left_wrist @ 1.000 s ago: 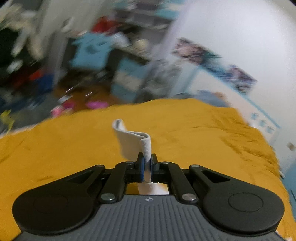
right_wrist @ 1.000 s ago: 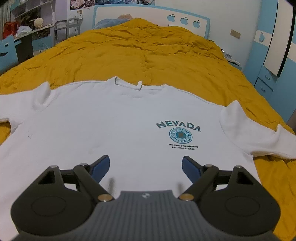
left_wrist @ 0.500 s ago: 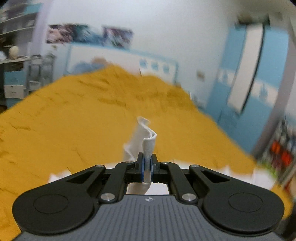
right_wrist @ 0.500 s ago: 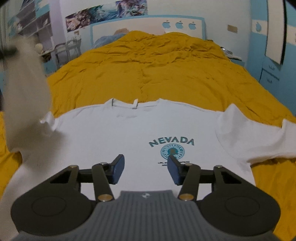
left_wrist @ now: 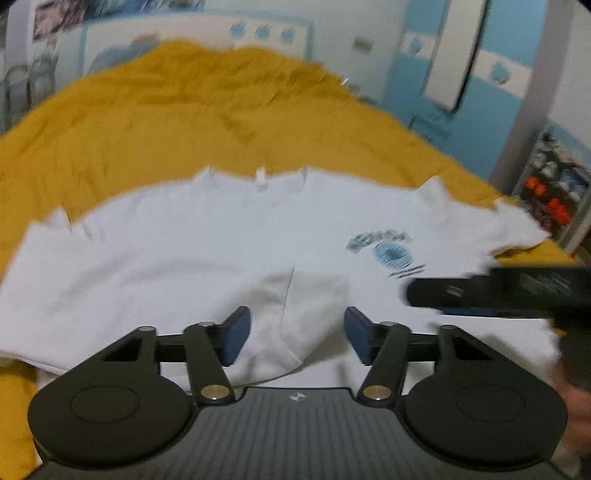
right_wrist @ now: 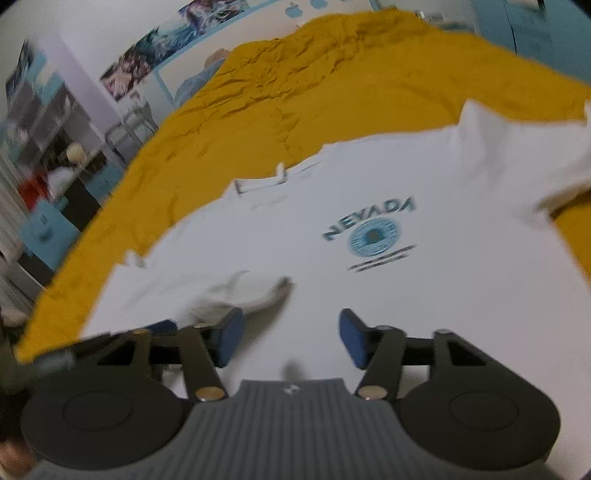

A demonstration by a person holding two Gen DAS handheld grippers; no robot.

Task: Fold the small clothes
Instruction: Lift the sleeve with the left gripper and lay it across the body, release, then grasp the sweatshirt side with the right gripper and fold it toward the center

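A white T-shirt (left_wrist: 184, 251) with a blue NEVADA print (left_wrist: 388, 247) lies face up on the mustard bedspread (left_wrist: 184, 103). Its left sleeve (left_wrist: 295, 317) is folded in across the body and lies between the fingers of my left gripper (left_wrist: 297, 341), which is open and just above it. My right gripper (right_wrist: 291, 345) is open and empty over the shirt's lower middle, near the folded sleeve (right_wrist: 243, 291); the print (right_wrist: 373, 232) is ahead of it. The right gripper also shows in the left wrist view (left_wrist: 498, 291) at the right. The shirt's right sleeve (right_wrist: 554, 162) lies spread out.
The bedspread (right_wrist: 332, 81) stretches far beyond the shirt to a headboard (left_wrist: 258, 29). A blue wardrobe (left_wrist: 461, 66) stands at the right of the bed. Shelves and a desk (right_wrist: 48, 177) stand at the left.
My left gripper swung in over the shirt with the left sleeve, opened and let it go on the shirt's body. My right gripper narrowed, opened again and tilted left.
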